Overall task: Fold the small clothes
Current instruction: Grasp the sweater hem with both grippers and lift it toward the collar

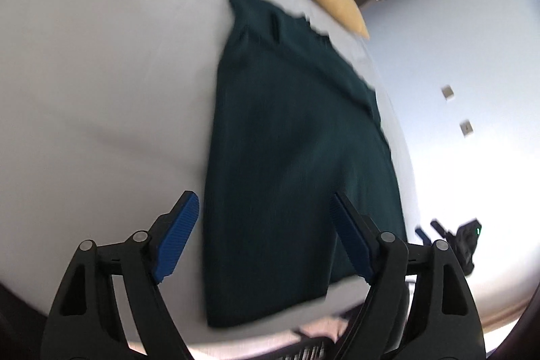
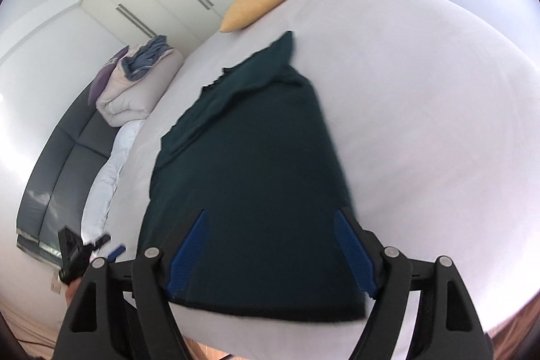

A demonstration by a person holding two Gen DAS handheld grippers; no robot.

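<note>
Garment lying flat on the bed, both jaws standing apart above its near end.

Dark green garment [image 1: 290,140] is resting on the pale bed sheet [image 1: 101,73], its long axis running away from the onlooker toward the yellow pillow [image 1: 332,0] at the far side, the near hem sitting close to the bed's edge. Left gripper [image 1: 266,238] is hovering with jaws wide, one blue pad over bare sheet and the other over the cloth's near right part, nothing between them being pressed. Right gripper [image 2: 270,252] is hanging likewise, jaws apart, both pads framing the near hem from above and gripping nothing. Judging by this, the right gripper is sitting squarer over the hem; any coming lengthwise fold would be carrying that near edge toward the pillow.
</note>
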